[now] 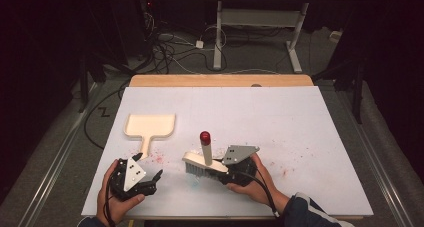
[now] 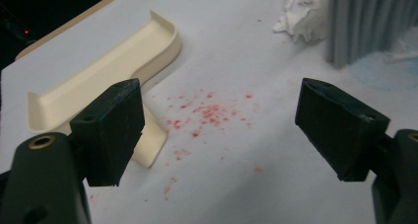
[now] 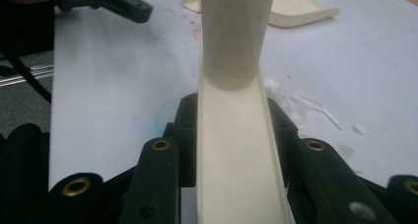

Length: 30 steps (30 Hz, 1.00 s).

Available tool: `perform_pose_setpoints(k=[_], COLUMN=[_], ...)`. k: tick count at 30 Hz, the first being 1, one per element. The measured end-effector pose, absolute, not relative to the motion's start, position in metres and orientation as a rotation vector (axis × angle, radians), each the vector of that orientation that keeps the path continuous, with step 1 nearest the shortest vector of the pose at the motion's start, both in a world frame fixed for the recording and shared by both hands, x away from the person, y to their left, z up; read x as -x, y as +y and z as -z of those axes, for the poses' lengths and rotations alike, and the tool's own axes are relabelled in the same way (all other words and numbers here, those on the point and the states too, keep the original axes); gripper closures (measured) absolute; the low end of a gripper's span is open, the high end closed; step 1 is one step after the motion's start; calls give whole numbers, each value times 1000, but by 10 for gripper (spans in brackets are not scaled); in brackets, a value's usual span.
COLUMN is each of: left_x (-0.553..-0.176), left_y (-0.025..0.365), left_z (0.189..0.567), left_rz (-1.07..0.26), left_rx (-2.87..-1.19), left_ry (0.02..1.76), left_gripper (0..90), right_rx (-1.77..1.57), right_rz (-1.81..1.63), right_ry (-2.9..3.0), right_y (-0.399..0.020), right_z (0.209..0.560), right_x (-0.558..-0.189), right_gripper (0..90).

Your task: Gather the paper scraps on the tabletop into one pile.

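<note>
The brush stands on the white table cover, near the front edge and a little left of the middle, with its bristles on the surface and its cream handle with the red end pointing up and away. The right gripper is clenched on the back of this brush; in the right gripper view the cream body sits tight between the two black jaws. The left gripper is released and holds nothing, just before the handle of the cream dustpan, which lies flat further to the left. Red crumbs are scattered between dustpan and brush, and more lie far to the right. I judge the sweeping is barely begun: the pan is not yet picked up and the crumbs are not collected.
</note>
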<state>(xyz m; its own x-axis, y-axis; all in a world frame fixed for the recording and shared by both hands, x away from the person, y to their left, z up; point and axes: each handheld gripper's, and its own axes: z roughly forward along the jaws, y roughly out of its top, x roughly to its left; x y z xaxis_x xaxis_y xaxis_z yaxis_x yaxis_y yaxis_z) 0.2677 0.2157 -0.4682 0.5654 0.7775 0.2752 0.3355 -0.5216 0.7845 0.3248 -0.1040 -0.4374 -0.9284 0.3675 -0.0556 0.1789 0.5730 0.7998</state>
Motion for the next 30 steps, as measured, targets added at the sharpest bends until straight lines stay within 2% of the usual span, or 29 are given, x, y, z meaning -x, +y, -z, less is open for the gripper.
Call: perform_pose_setpoints(k=[9, 15, 22, 30], left_x=[-268, -268, -266, -266], left_y=[212, 215, 228, 224], left_z=[468, 467, 461, 463], left_rz=[-822, -830, -870, -850], left_rx=[-2117, -2100, -2011, -2040], left_ry=[860, 881, 944, 927], left_gripper=[179, 179, 178, 178], right_rx=[-503, -474, -417, -465], right_rz=[-1299, -1429, -1411, -1323], right_ry=[2533, 2525, 2657, 2650], right_y=[-120, -117, -93, -93], right_z=[423, 407, 426, 439], right_x=[-328, -315, -301, -311], right_gripper=[680, 680, 680, 680])
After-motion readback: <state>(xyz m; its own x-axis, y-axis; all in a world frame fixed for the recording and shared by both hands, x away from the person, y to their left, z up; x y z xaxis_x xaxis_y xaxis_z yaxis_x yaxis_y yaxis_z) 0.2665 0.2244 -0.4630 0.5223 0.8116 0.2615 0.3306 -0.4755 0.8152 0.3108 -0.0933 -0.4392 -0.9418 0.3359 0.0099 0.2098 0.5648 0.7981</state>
